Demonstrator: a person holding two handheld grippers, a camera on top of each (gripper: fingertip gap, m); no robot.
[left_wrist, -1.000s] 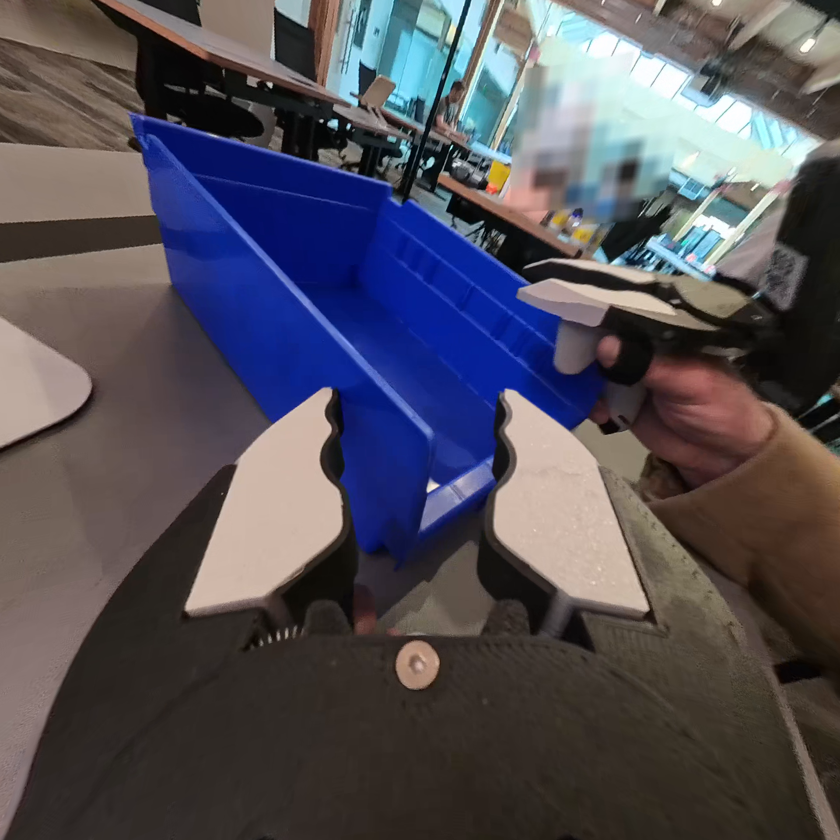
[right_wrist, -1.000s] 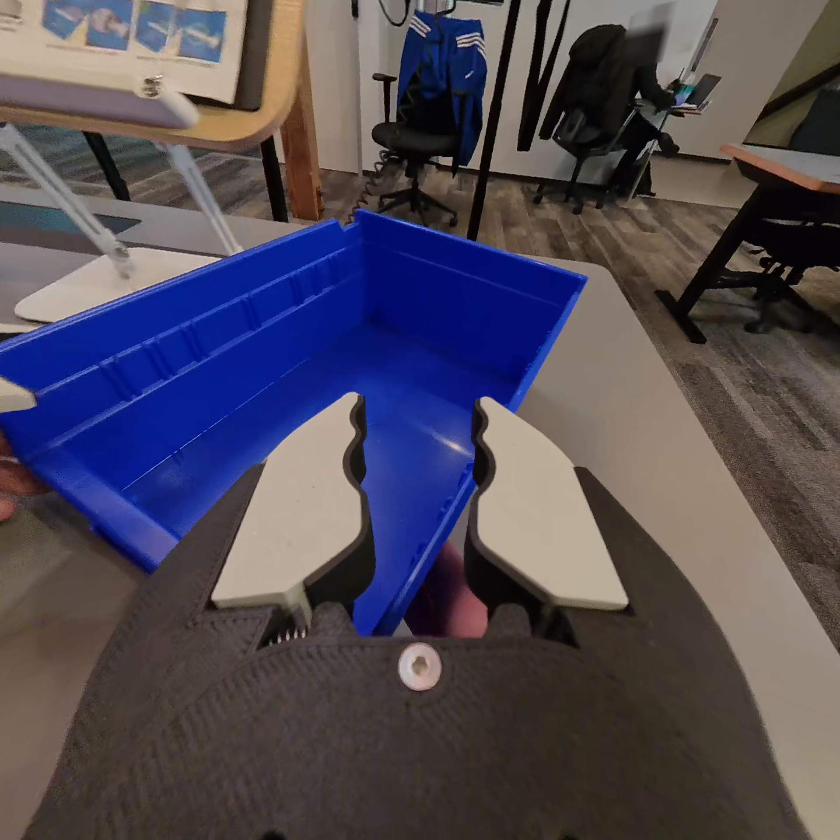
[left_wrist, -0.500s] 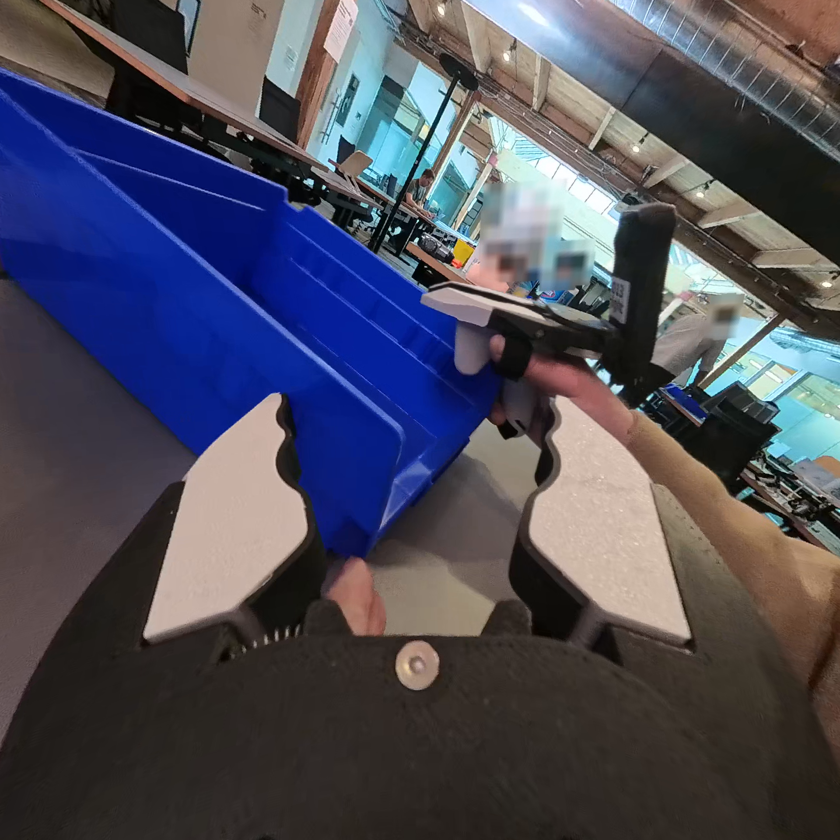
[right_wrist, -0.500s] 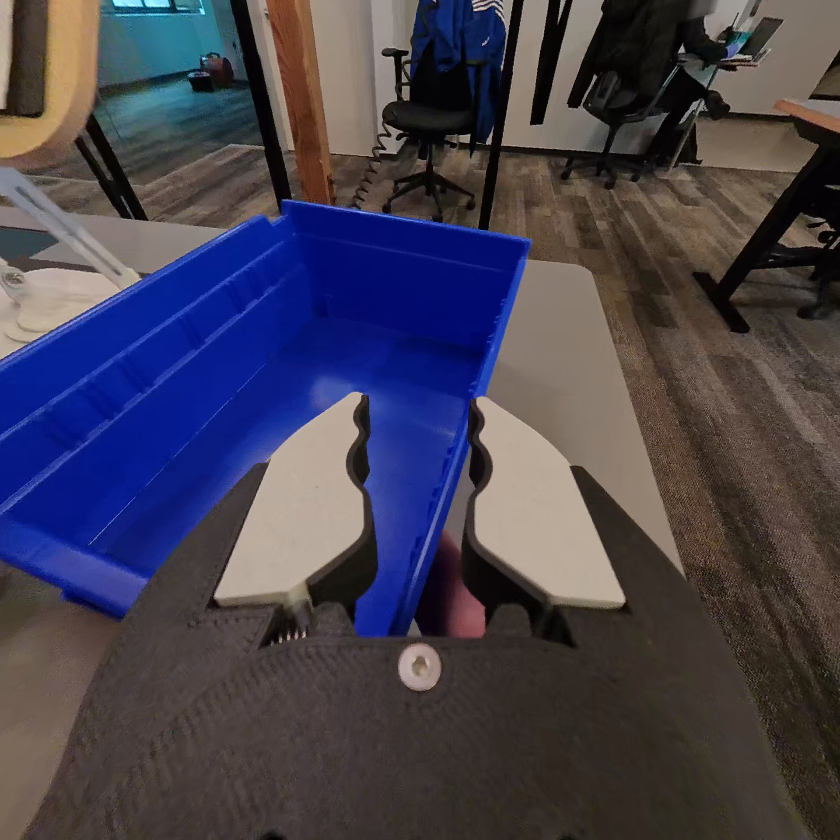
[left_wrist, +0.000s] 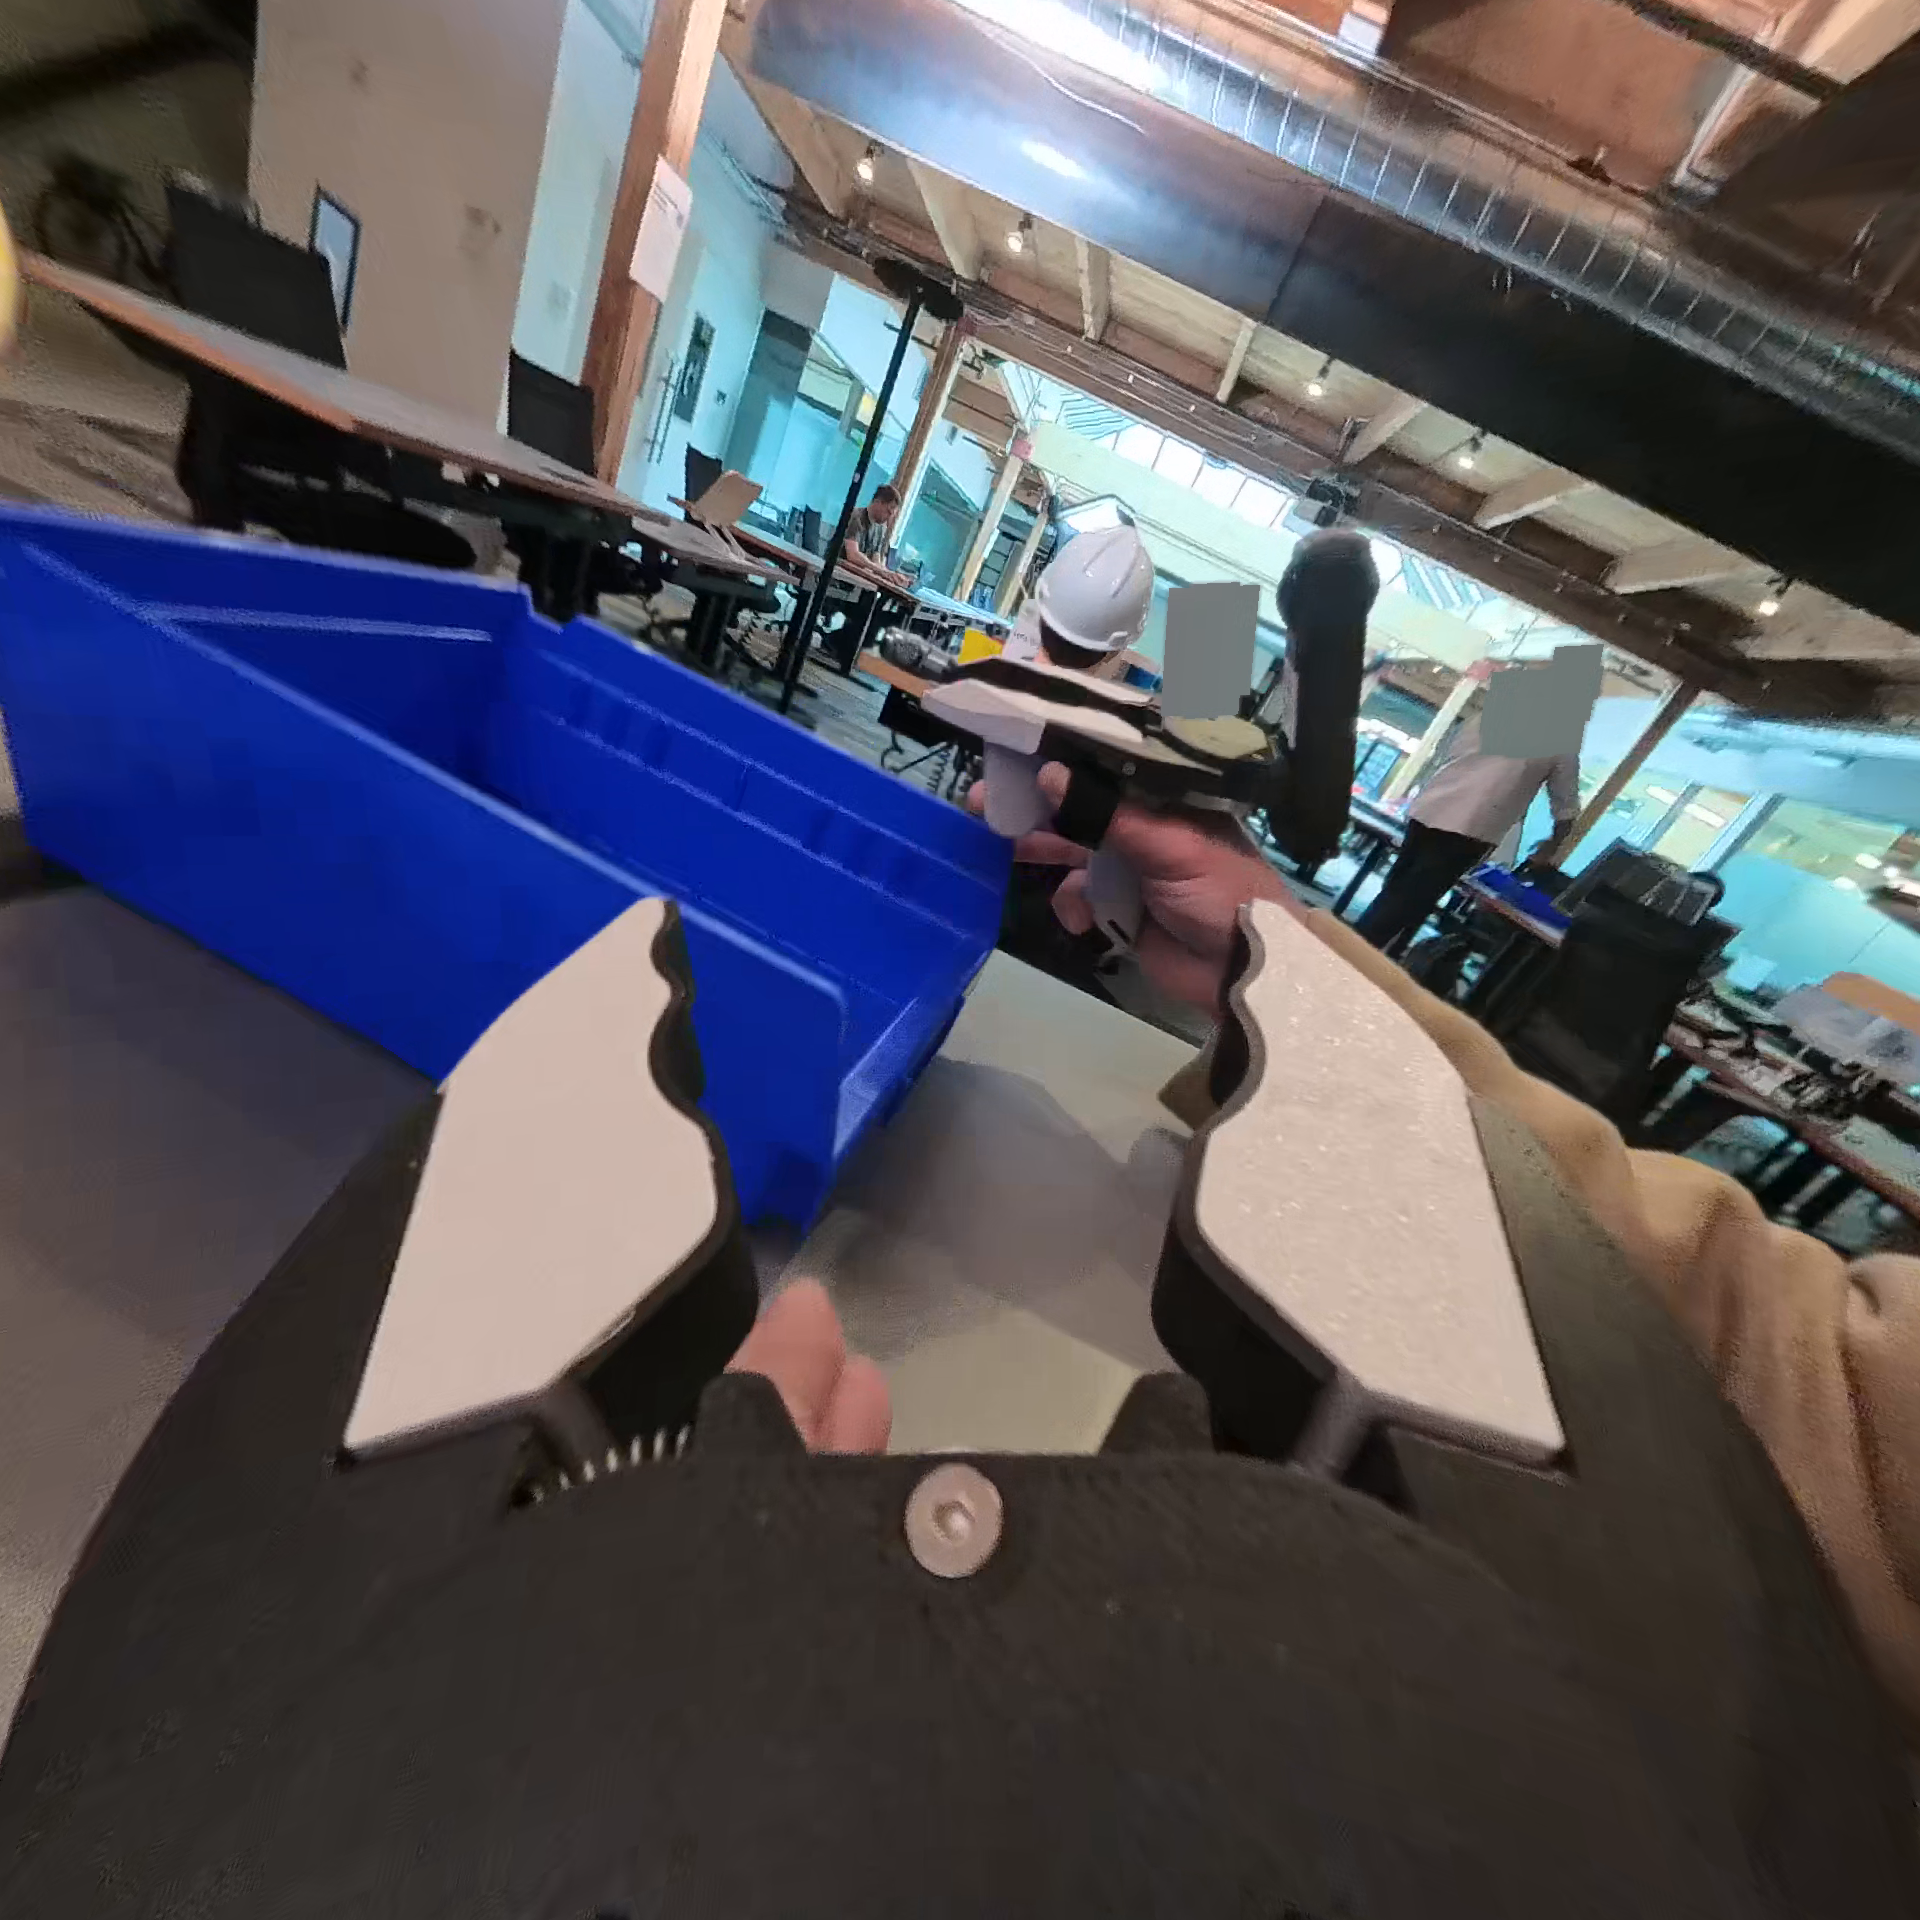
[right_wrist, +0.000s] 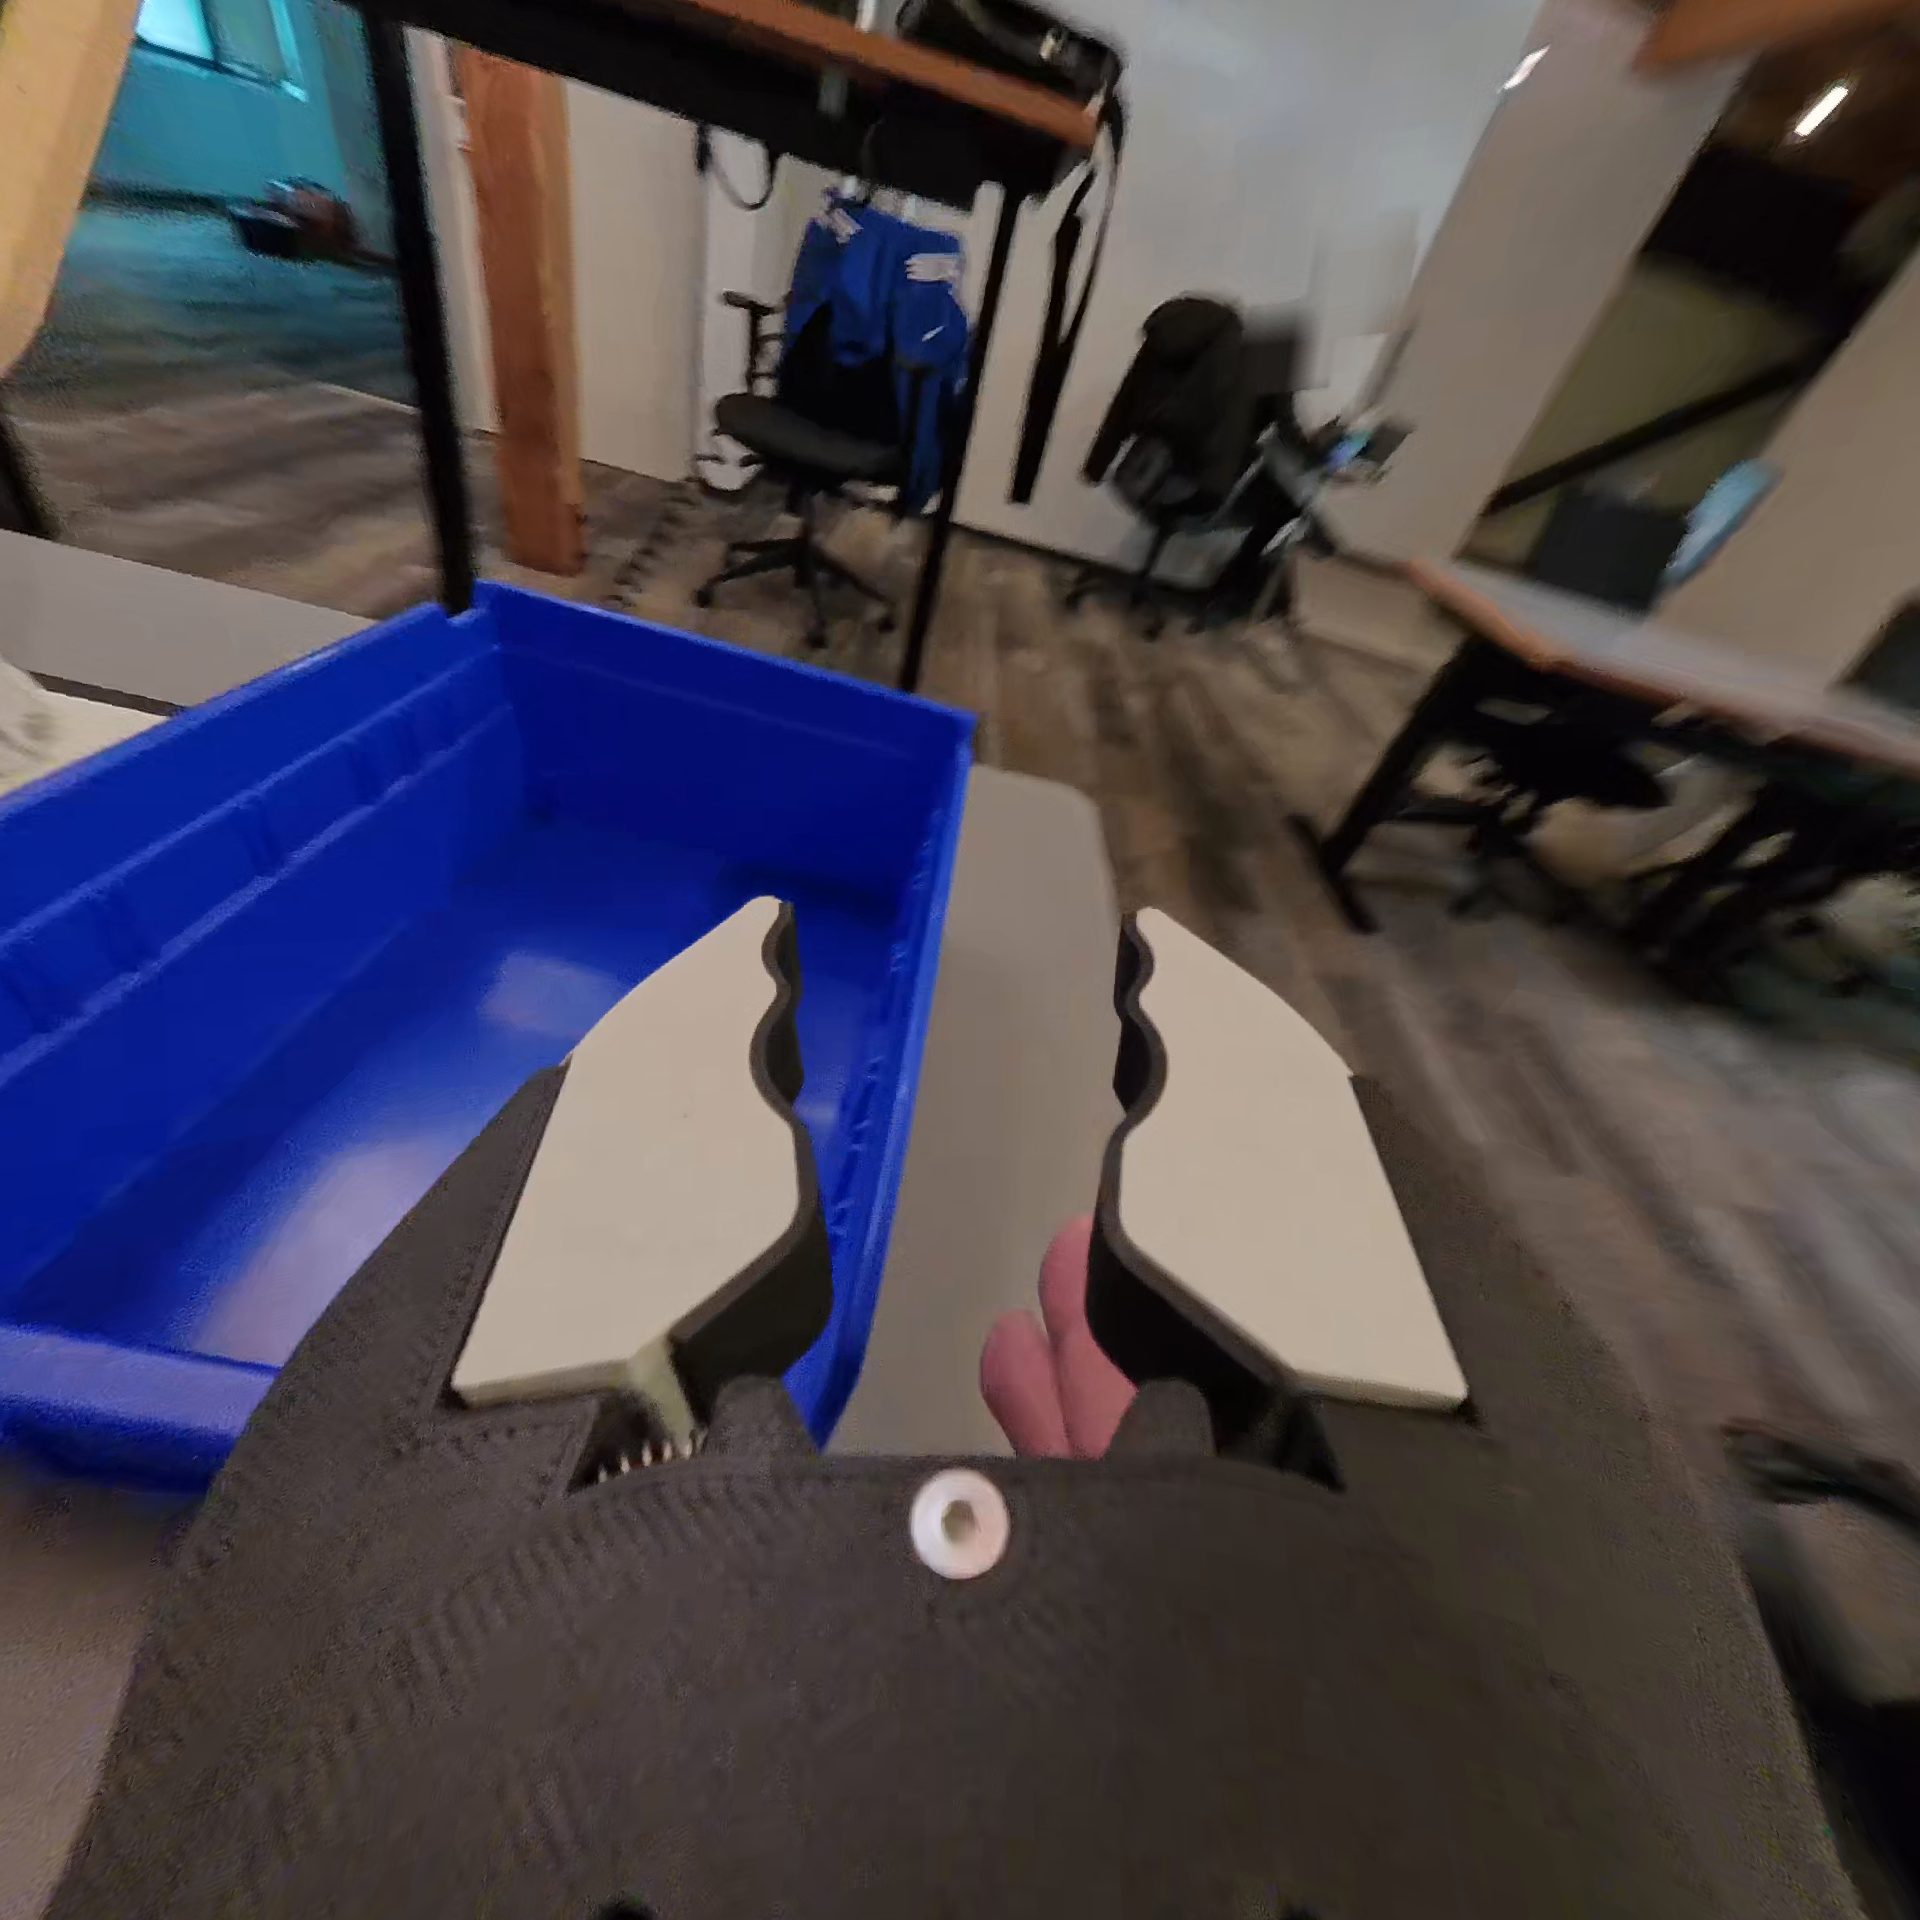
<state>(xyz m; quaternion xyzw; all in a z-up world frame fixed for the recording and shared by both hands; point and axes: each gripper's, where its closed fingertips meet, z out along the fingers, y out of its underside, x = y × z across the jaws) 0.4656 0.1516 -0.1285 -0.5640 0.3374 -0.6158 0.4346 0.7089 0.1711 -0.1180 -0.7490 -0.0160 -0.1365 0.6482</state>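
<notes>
Blue bin (left_wrist: 436, 831) sits empty on the grey desk (left_wrist: 156, 1143), filling the left half of both frames; in the right wrist view its right-hand wall runs up the centre-left and the far end wall sits just short of the rounded desk corner (right_wrist: 1039, 831). Left tongs (left_wrist: 956, 935) are spread wide, nothing between them; the left finger overlaps the bin's near corner in the picture, the right finger is over bare desk, contact not evident. Right tongs (right_wrist: 951, 925) also spread apart and empty: the left finger hangs over the bin interior, the right one over desk beyond the wall, so the wall lies in the gap but unclamped. In the left wrist view the right tongs show centre-right, held in a hand (left_wrist: 1164, 894) just past the bin's far side. Background: office chairs (right_wrist: 810, 457), other desks, a white hard hat (left_wrist: 1096, 587). Risks, as judgement: the bin is light and close to the desk edge, so a sideways nudge from either finger could slide it off; closing on the thin wall off-centre could tip it. Right view is motion-blurred, so spacing is uncertain.
</notes>
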